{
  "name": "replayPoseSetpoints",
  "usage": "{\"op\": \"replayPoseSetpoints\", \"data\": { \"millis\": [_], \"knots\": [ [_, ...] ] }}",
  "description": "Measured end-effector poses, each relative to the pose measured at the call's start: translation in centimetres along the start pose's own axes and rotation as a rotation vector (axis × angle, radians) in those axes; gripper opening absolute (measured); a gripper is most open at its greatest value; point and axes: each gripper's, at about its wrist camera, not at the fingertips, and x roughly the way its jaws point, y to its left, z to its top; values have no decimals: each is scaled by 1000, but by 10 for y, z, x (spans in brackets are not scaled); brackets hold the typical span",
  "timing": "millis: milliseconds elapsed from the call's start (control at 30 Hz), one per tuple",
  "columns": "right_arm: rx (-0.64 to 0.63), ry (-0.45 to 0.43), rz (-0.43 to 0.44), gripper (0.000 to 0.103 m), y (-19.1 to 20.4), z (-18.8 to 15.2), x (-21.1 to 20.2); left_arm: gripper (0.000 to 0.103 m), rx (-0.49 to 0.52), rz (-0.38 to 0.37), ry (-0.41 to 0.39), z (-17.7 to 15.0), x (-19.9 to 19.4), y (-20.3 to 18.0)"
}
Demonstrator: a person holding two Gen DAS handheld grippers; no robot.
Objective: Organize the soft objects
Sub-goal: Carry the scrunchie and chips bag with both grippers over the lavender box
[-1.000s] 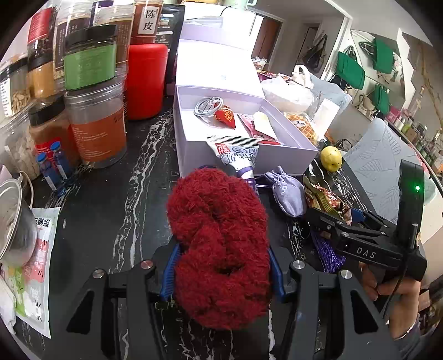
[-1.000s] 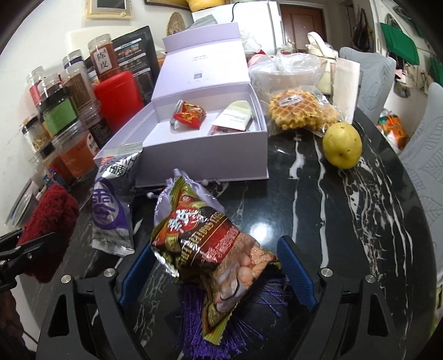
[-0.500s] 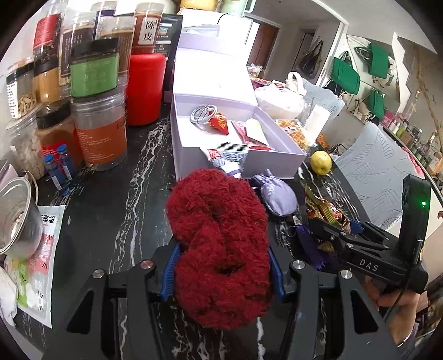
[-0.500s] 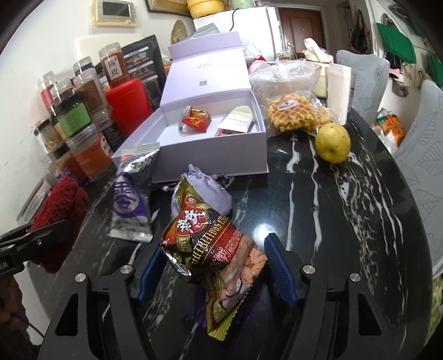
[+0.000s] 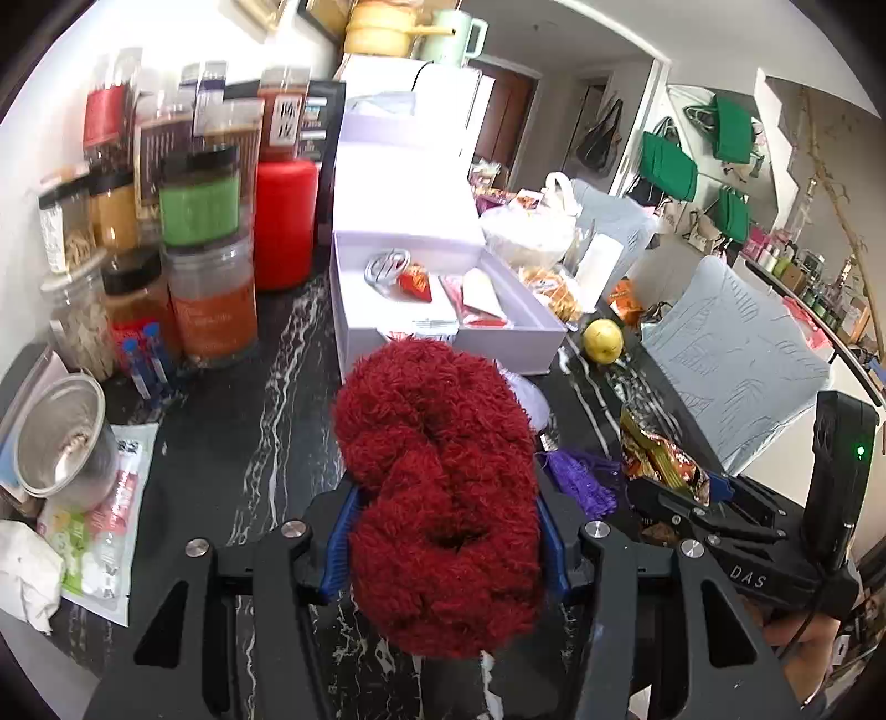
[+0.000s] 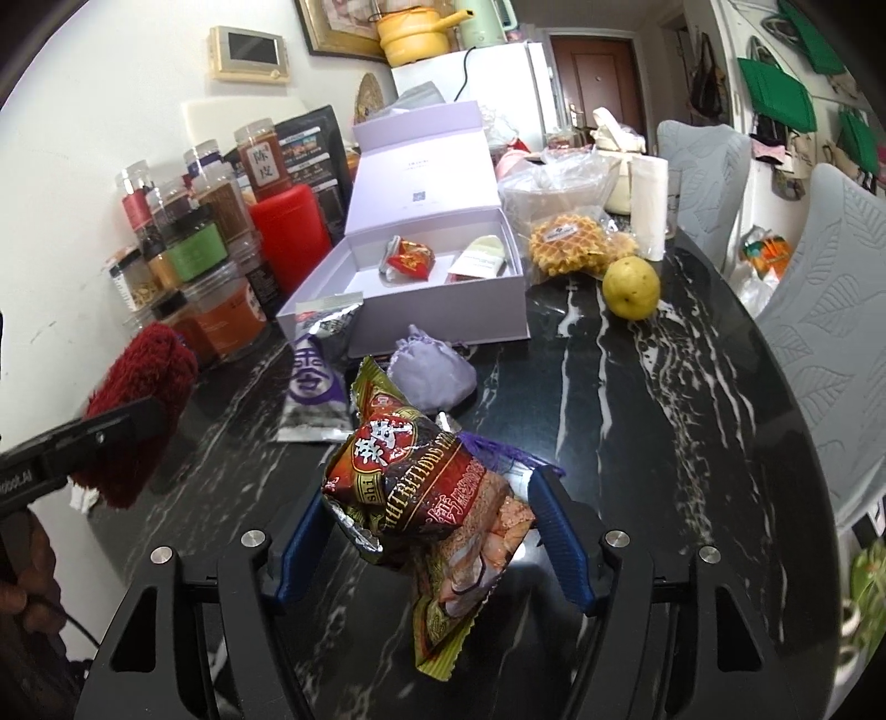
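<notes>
We hold the red scarf (image 5: 443,498) in our left gripper (image 5: 443,548) and the snack bag (image 6: 426,498) in our right gripper (image 6: 432,531); the open box (image 6: 443,310) lies straight ahead on the desk (image 6: 637,443).

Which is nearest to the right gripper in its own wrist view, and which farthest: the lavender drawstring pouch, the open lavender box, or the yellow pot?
1. Lavender drawstring pouch, just ahead on the table.
2. Open lavender box, behind the pouch.
3. Yellow pot, high on the white appliance at the back.
</notes>
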Motion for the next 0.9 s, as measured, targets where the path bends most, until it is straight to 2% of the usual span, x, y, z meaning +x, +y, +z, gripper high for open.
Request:
{"op": "replayPoseSetpoints", "data": {
  "millis": [200, 500, 900],
  "knots": [
    [-16, -40, 4, 70, 7, 5, -24, 53, 21, -1, -41, 13, -20, -9],
    [-57, -111, 9, 70, 17, 36, -45, 53, 54, 14, -104, 47, -36, -18],
    [-123, -174, 6, 70, 27, 89, -51, 53, 90, 38, -146, 96, -25, -17]
  ]
}}
